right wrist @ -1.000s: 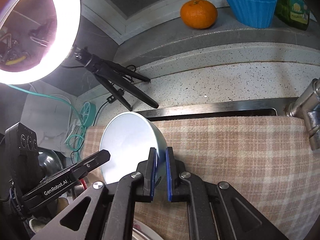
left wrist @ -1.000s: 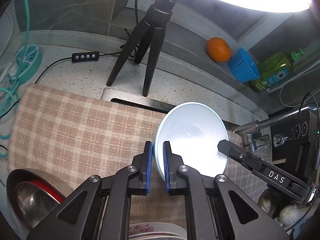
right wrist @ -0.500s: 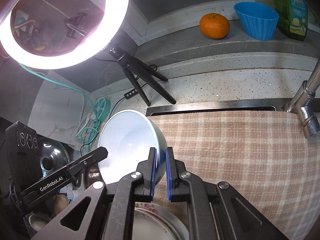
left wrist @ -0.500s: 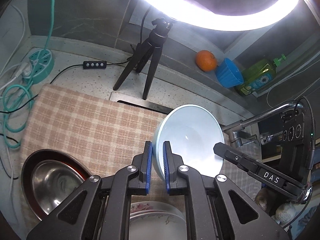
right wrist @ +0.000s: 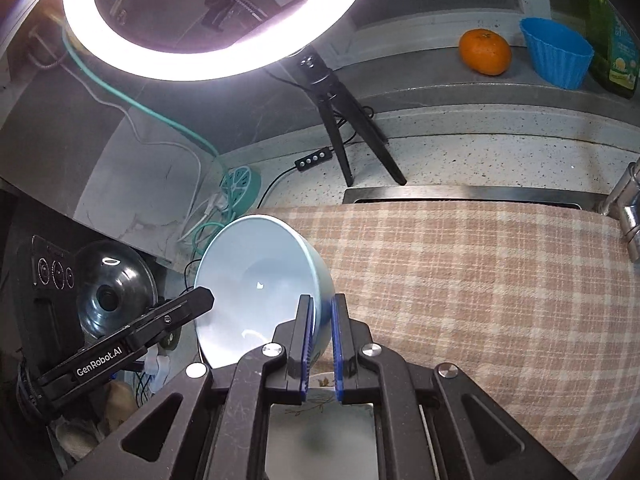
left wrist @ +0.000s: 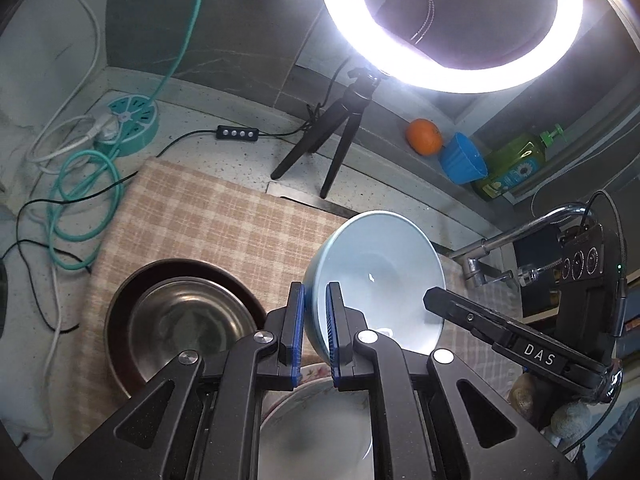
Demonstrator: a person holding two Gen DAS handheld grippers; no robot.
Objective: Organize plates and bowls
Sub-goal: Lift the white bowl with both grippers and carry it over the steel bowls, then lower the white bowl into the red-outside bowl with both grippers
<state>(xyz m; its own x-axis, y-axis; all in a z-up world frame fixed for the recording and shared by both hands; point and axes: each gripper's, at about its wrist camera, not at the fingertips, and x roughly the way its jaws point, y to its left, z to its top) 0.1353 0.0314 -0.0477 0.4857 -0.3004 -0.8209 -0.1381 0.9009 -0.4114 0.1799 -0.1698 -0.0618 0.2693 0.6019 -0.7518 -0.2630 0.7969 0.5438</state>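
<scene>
Blue bowl point(left wrist: 376, 280) x1, L gripper point(left wrist: 316, 332) & R gripper point(right wrist: 320, 340) both clamped on rim, 1 steel bowl point(left wrist: 188, 320), 1 floral plate point(left wrist: 316, 420)

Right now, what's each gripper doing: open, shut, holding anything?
Left gripper: shut on the rim of the light blue bowl.
Right gripper: shut on the opposite rim of the same bowl.

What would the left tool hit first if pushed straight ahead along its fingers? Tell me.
The left tool is already clamped on the rim of the light blue bowl, so the bowl moves with it. Beyond the bowl, the checked cloth over the counter looks first in line, though depth is unclear.
</scene>
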